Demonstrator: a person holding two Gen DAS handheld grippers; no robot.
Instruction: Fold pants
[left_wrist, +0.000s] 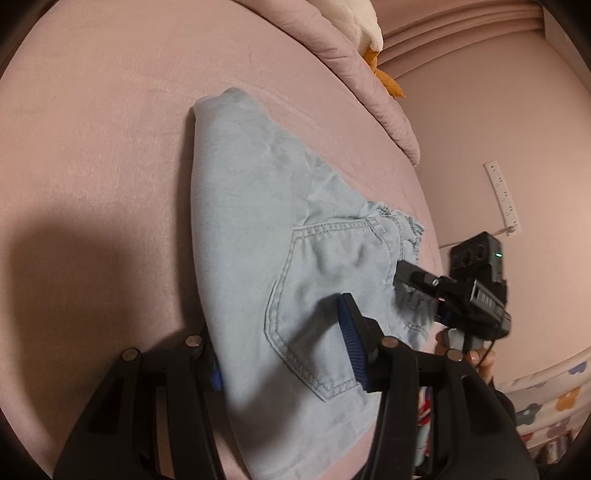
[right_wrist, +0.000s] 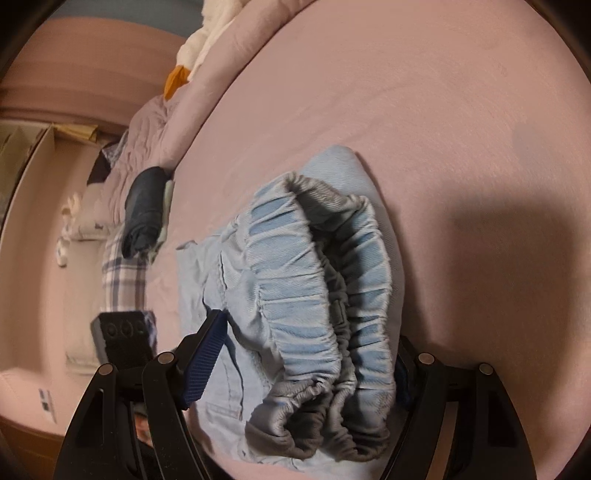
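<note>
1. Your light blue denim pants (left_wrist: 258, 229), folded, lay on the pink bed (left_wrist: 92, 147).
2. Left gripper (left_wrist: 284, 354) jaws straddled the pocket end, spread.
3. Right gripper (right_wrist: 306, 365) jaws stood wide around the elastic waistband, not pinching.

Pink bed sheet (left_wrist: 110, 155) covering the mattress. Quilted pink comforter (left_wrist: 373, 81) bunched along the far edge. White plush toy (left_wrist: 354, 18) with orange parts lying on the comforter. White power strip (left_wrist: 501, 195) against the pink wall. Dark rolled garment (right_wrist: 142, 210) at the sheet's edge, beside a plaid cloth (right_wrist: 123, 280). Floral-patterned fabric (left_wrist: 554, 402) at lower right of the left wrist view.
</note>
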